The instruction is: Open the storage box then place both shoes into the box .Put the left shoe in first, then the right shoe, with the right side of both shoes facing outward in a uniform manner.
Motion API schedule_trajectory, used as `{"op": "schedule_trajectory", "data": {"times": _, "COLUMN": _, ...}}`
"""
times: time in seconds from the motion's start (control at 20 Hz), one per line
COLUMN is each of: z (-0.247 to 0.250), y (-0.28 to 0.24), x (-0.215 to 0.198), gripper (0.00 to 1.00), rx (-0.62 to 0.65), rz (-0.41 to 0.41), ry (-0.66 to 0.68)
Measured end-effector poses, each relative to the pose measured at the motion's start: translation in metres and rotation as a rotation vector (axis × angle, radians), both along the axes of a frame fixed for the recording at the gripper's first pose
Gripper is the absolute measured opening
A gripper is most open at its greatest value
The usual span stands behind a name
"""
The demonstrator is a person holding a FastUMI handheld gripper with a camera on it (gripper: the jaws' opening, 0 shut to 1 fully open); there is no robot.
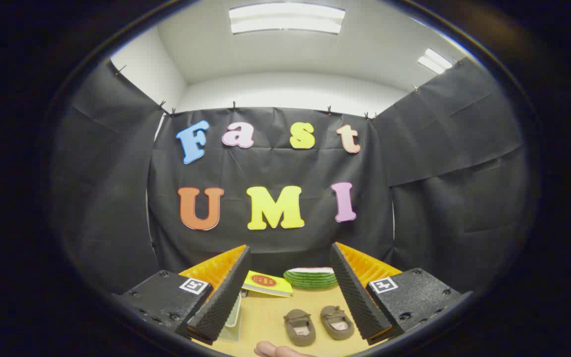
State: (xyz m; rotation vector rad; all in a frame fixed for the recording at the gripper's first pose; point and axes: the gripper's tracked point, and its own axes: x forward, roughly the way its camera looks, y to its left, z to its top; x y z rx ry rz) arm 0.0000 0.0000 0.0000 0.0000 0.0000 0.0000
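Observation:
Two small brown shoes (299,326) (337,322) lie side by side on the wooden table (265,317), toes pointing away from me, seen between my two fingers. My gripper (285,297) is open and held well above the table, with nothing between its ridged black fingers (221,297). A pale translucent box (233,315) peeks out beside the left finger, mostly hidden by it; whether its lid is up I cannot tell.
A yellow packet with a red oval (267,283) and a watermelon-patterned green plate stack (311,277) lie at the far side of the table against the black wall. A person's fingertip (278,350) shows at the table's near edge.

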Motion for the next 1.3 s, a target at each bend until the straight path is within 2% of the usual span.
{"op": "schedule_trajectory", "data": {"times": 0.65, "z": -0.019, "y": -0.01, "x": 0.01, "gripper": 1.0, "rx": -0.02, "rz": -0.015, "ry": 0.057}}
{"op": "schedule_trajectory", "data": {"times": 0.9, "z": -0.043, "y": 0.001, "x": 0.027, "gripper": 1.0, "rx": -0.024, "rz": 0.027, "ry": 0.121}}
{"op": "schedule_trajectory", "data": {"times": 1.05, "z": -0.078, "y": 0.011, "x": 0.05, "gripper": 1.0, "rx": -0.004, "rz": 0.062, "ry": 0.216}}
{"op": "schedule_trajectory", "data": {"times": 1.2, "z": -0.121, "y": 0.022, "x": 0.074, "gripper": 1.0, "rx": 0.087, "rz": 0.113, "ry": 0.363}}
{"op": "schedule_trajectory", "data": {"times": 1.3, "z": -0.153, "y": 0.037, "x": 0.087, "gripper": 1.0, "rx": 0.163, "rz": 0.176, "ry": 0.477}}
